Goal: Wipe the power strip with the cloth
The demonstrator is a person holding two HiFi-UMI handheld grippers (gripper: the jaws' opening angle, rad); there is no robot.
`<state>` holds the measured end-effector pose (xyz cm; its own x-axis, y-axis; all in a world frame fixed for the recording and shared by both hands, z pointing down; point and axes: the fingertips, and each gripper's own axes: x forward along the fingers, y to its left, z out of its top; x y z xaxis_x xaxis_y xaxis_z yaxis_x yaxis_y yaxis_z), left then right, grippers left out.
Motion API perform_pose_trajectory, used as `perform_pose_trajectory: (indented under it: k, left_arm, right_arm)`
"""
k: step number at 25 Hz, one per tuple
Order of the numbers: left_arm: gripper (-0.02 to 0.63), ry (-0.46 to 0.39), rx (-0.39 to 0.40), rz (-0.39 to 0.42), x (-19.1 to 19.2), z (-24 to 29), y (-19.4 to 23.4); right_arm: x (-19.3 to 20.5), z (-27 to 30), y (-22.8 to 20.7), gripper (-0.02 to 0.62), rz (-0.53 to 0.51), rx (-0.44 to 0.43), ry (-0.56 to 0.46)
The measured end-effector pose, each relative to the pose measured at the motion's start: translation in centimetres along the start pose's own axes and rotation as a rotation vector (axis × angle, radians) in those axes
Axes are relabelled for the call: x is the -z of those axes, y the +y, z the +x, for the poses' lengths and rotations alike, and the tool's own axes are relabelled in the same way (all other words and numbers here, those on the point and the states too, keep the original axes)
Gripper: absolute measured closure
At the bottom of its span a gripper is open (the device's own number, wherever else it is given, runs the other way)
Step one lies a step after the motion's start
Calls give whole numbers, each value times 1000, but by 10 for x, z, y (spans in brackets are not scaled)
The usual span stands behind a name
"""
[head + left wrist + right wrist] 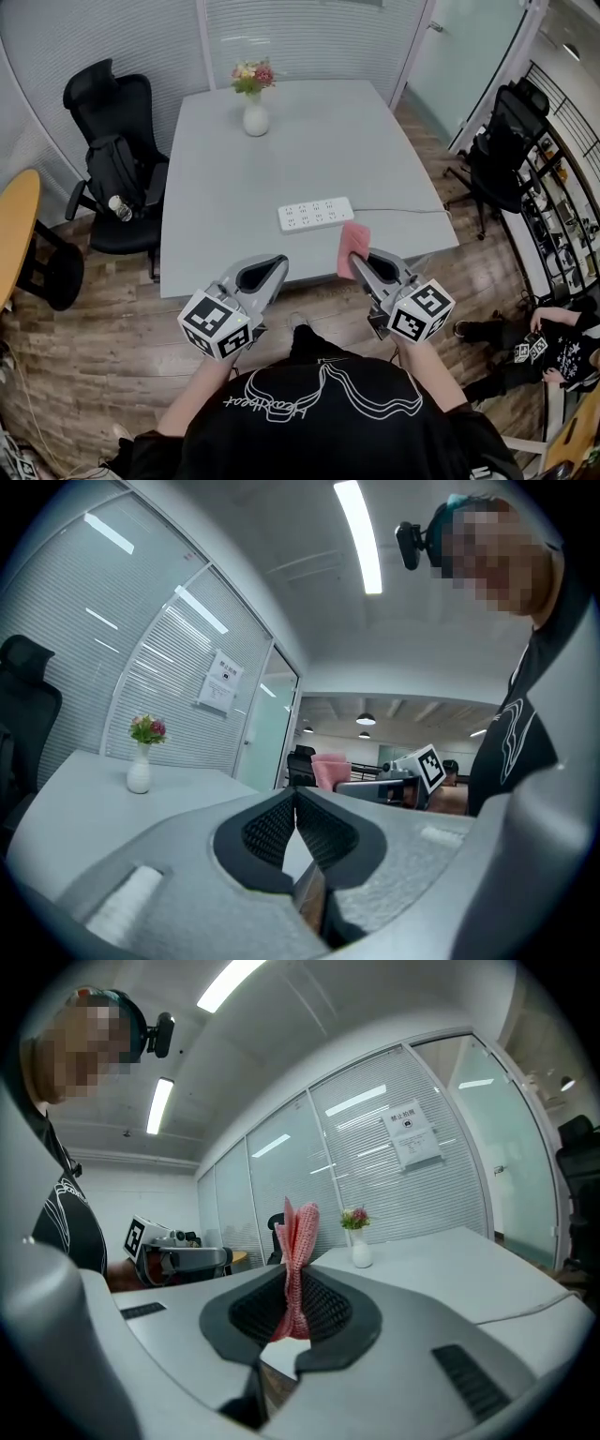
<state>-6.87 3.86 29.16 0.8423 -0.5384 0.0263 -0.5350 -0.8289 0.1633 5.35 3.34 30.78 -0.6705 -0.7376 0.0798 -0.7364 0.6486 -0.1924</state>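
Observation:
A white power strip (316,214) lies on the grey table (281,178), its cable (403,210) running off to the right. My right gripper (359,257) is shut on a pink cloth (353,247), held above the table's near edge just in front of the strip. In the right gripper view the cloth (296,1265) stands up between the closed jaws. My left gripper (278,265) hovers off the near edge, shut with nothing in it; its pads (272,829) meet in the left gripper view, where the cloth (330,770) shows beyond.
A white vase of flowers (254,103) stands at the table's far side. A black office chair (117,169) is at the left, another (506,159) at the right. A person (553,347) sits on the floor at the right.

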Motion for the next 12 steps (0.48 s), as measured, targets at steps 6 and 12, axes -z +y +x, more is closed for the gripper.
perform_pose_trajectory:
  k: [6,12]
  left_arm:
    - [592,4,16,4,-2,2,-4]
    - [592,17,16,8,3,1,0]
  right_arm:
    - [-2,-1,0,555,-1,8,3]
    - [4,2,8,555,-1,-5,15]
